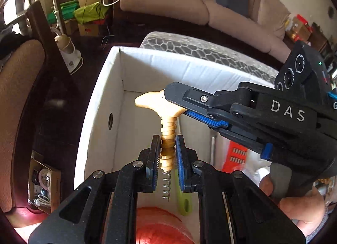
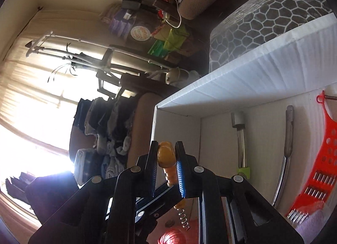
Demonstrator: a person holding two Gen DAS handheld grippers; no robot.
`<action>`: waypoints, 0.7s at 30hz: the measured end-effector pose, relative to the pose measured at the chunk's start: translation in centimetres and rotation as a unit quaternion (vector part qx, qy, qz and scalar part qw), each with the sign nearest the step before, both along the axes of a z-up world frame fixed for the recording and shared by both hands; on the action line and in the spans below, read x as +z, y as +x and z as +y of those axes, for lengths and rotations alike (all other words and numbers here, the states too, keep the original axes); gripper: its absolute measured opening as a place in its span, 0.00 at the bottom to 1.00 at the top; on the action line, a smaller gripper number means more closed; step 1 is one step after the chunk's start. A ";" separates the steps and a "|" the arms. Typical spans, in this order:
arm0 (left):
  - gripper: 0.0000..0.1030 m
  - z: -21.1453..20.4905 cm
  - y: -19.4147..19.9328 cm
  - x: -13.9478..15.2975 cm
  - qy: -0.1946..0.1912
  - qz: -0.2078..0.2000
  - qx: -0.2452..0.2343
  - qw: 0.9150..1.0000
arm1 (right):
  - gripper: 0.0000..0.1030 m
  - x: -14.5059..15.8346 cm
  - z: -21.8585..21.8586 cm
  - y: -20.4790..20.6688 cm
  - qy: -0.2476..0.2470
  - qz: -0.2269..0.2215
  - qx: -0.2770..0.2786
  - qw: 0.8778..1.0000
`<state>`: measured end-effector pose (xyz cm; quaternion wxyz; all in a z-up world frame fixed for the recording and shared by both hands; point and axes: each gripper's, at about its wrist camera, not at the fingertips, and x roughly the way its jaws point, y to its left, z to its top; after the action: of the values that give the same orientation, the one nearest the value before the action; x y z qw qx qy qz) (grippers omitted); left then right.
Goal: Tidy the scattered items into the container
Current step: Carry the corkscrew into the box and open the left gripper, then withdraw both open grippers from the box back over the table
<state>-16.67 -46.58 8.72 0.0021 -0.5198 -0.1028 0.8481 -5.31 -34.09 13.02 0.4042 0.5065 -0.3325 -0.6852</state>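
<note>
Wooden corkscrew (image 1: 166,138) | L+R fingers clamped | above box (image 1: 101,88) opening, rim clear

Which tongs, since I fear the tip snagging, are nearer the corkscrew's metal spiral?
Left. The left tongs clamp the corkscrew just above its spiral; the right tongs clamp its T-handle, at the far end.
</note>
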 end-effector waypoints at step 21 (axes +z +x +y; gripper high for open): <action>0.24 1.0 -0.5 -0.6 -0.088 -0.034 -0.019 0.995 | 0.74 -3.6 -0.9 -2.8 0.097 -0.010 0.024 0.995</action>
<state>-17.19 -45.61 8.10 -0.0312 -0.5482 -0.0178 0.8356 -8.08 -34.99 9.41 0.3664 0.5576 -0.2561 -0.6994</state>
